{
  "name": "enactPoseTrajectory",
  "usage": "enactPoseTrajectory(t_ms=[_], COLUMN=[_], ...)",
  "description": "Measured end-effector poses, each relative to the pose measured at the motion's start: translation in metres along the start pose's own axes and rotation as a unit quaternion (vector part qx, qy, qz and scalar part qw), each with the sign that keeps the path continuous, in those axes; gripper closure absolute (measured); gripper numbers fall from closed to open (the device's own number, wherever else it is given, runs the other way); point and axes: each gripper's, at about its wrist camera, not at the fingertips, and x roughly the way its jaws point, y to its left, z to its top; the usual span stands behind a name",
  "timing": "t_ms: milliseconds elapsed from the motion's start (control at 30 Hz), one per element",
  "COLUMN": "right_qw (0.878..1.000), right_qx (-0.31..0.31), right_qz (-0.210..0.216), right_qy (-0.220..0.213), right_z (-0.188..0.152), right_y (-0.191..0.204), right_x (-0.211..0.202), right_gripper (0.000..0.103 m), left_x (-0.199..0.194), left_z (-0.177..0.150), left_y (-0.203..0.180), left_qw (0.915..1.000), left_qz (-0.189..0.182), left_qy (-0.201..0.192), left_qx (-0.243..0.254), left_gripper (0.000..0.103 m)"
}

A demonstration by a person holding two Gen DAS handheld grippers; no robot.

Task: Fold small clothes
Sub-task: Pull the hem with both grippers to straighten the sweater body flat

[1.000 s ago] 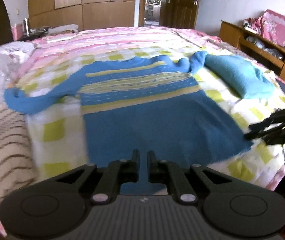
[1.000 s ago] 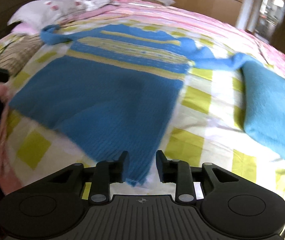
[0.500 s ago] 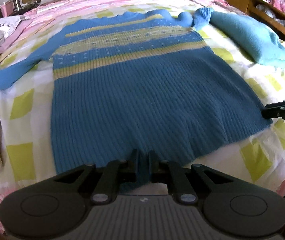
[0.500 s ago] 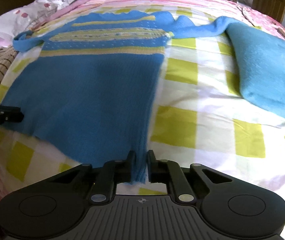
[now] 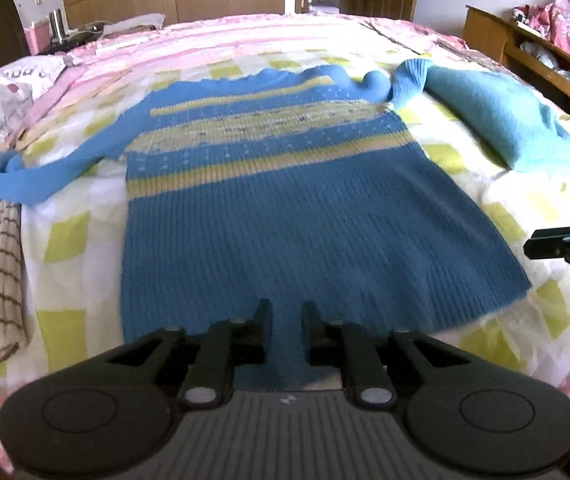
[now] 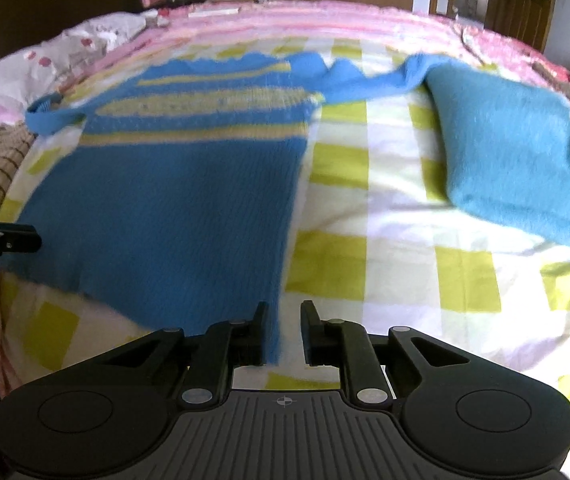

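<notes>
**Hem release: creep risk**

Striped blue sweater (image 5: pixel 301 216) lies flat on the checked bedsheet (image 6: pixel 385 208), sleeves out. Left gripper (image 5: pixel 287 316) and right gripper (image 6: pixel 283 320) have just been opening, jaws parted, hem between them. Snagged knit could drag and rumple on withdrawal.

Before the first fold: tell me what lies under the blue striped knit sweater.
The blue striped knit sweater lies flat on the yellow-and-white checked bedsheet, which shows all around it. Whatever lies beneath its body is covered.
</notes>
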Motion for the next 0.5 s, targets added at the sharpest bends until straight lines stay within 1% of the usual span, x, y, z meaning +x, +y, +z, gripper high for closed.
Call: enactPoseTrajectory(t_ms=[67,133,233,333,500], right_qw=[1.0,0.999,0.999,0.999,0.999], right_qx=[0.005,0.011,0.017,0.013,0.01], right_qz=[0.011,0.027,0.043,0.048,0.051], right_qy=[-0.011,-0.015,-0.006,0.001,0.005], right_z=[0.002,0.003,0.003,0.0,-0.006], right_y=[0.006,0.012,0.017,0.023,0.026], right_x=[0.002,0.009,0.02,0.029,0.033], right_gripper=[0.086,0.086,0.086,0.086,0.085], left_x=[0.006,0.015,0.026,0.035,0.038], left_z=[0.002,0.003,0.001,-0.002,-0.001], left_y=[-0.005,-0.01,-0.015,-0.017,-0.021], left_qw=[1.0,0.9999,0.9994,0.9988,0.9984], left_qz=[0.002,0.007,0.014,0.022,0.032], left_qy=[0.0,0.01,0.027,0.04,0.043], left_qx=[-0.004,-0.009,-0.015,-0.02,-0.019], left_gripper=[0.077,0.077,0.077,0.076,0.073])
